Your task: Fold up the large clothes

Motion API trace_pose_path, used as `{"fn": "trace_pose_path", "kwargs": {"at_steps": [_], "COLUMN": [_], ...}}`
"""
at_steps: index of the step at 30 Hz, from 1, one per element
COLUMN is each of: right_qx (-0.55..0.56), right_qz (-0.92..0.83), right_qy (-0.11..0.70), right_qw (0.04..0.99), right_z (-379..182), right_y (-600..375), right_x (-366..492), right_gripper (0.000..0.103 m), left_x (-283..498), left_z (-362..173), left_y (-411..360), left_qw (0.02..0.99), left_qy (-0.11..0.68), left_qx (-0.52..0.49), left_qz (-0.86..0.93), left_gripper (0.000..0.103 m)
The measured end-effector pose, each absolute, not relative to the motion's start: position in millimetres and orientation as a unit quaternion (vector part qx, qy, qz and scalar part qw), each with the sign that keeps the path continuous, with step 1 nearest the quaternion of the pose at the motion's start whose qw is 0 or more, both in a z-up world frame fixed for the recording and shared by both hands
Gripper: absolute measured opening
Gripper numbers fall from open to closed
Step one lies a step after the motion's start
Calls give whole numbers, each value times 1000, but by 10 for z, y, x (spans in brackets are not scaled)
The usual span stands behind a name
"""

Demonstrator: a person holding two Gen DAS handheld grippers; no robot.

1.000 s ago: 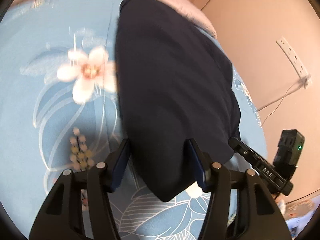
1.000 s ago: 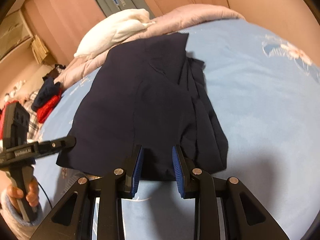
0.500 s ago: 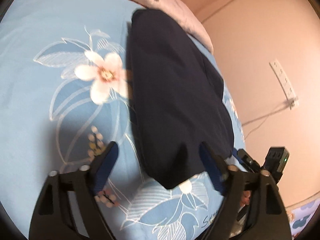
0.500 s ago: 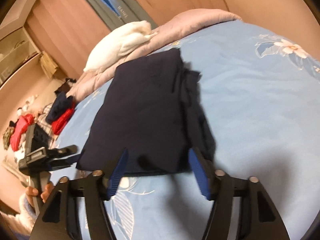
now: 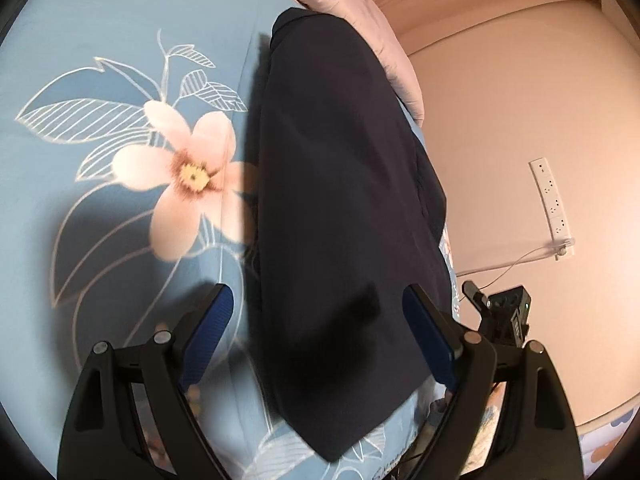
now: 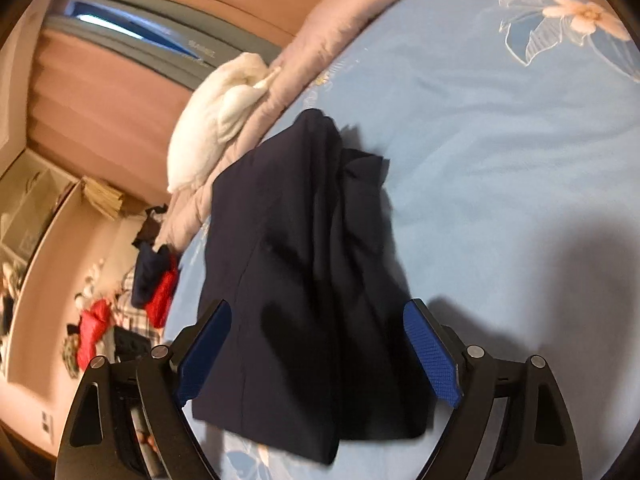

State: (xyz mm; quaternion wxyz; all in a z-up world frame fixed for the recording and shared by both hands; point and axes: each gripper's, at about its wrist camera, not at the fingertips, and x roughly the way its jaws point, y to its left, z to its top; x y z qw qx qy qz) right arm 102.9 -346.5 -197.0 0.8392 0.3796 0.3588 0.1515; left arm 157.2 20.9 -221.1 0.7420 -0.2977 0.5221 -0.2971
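Note:
A dark navy garment (image 5: 340, 216) lies folded into a long strip on the blue floral bedsheet (image 5: 100, 60). My left gripper (image 5: 316, 320) is open and empty, raised above the garment's near end. In the right wrist view the same garment (image 6: 304, 280) shows with rumpled layers along its right side. My right gripper (image 6: 318, 332) is open and empty, hovering above the near edge. The right gripper also shows at the lower right of the left wrist view (image 5: 500, 316).
A pink quilt (image 6: 348, 16) and a white pillow (image 6: 216, 112) lie at the bed's far end. Red and dark clothes (image 6: 156, 284) are piled beside the bed. A wall with a power strip (image 5: 552, 200) and cable stands to the right.
Both grippers opened wide, let go of the garment's near edge and lifted away from it. The garment now lies flat on the bed.

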Motion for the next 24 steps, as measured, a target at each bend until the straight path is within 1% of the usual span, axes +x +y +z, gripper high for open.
{"fn": "trace_pose_path", "kwargs": {"at_steps": [7,11,17,22,24], "right_qx": [395,373,337,309,301], "right_qz": [175,201,229,243,246], "right_qy": [393,401,424,429,429], "right_qw": [812,812,809,813,815], "right_z": [-2118,-2102,-2088,-2084,-2085], "right_y": [-3543,-3466,-3320,-3203,-3162], "right_x": [1377,1473,1659,1706,1738], "right_gripper": [88,88,89,90,90], "left_x": [1813,1873,1928,1944,1932], "left_z": [-2350,-2345,-2330,-2306,-2299], "left_y": [77,-18,-170,-297,-321], "left_qw": [729,732,733,738,740], "left_qy": [536,530,532,535,534], "left_qx": [-301,-293,-270,-242,-235], "left_qz": [-302,-311,-327,-334,-334], "left_gripper": [87,93,94,100,101]}}
